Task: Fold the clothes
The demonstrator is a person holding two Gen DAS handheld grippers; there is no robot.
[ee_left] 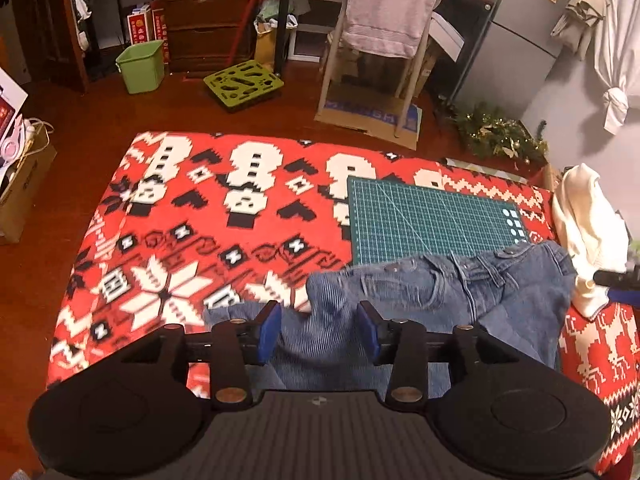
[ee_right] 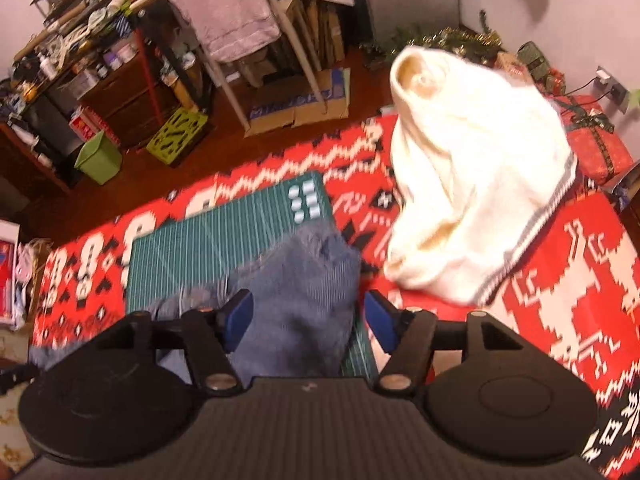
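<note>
The jeans [ee_left: 460,292] lie crumpled at the near right of the bench [ee_left: 168,240], which is covered by a fleecy red blanket [ee_left: 240,248] with a blocky white and black pixel-knit pattern of snowmen, snowflakes and reindeer. The denim is mid-blue with a fine ribbed weave; its waistband, belt loops and metal rivets show toward the right, overlapping the near edge of a flat green cutting mat [ee_left: 424,216] ruled with a pale grid.

The left gripper [ee_left: 318,330] has its fingers [ee_left: 269,332] spread wide, blue pads facing each other, with a raised ridge of denim standing between them; neither pad clearly presses the cloth. The right gripper [ee_right: 308,322] likewise has its fingers [ee_right: 240,316] parted, astride a bunched hump of the jeans [ee_right: 304,300] that rises over the mat [ee_right: 224,240]; motion blur hides whether the pads touch the fabric.

To the right of the jeans lies a soft cream sweater [ee_right: 472,200], heaped loosely, with a grey-striped ribbed hem. In the left view the same sweater [ee_left: 588,232] sits at the bench's right edge, just beside the jeans' waistband.

Beyond the bench, a pale pink towel [ee_left: 388,8] hangs over a white chair.
</note>
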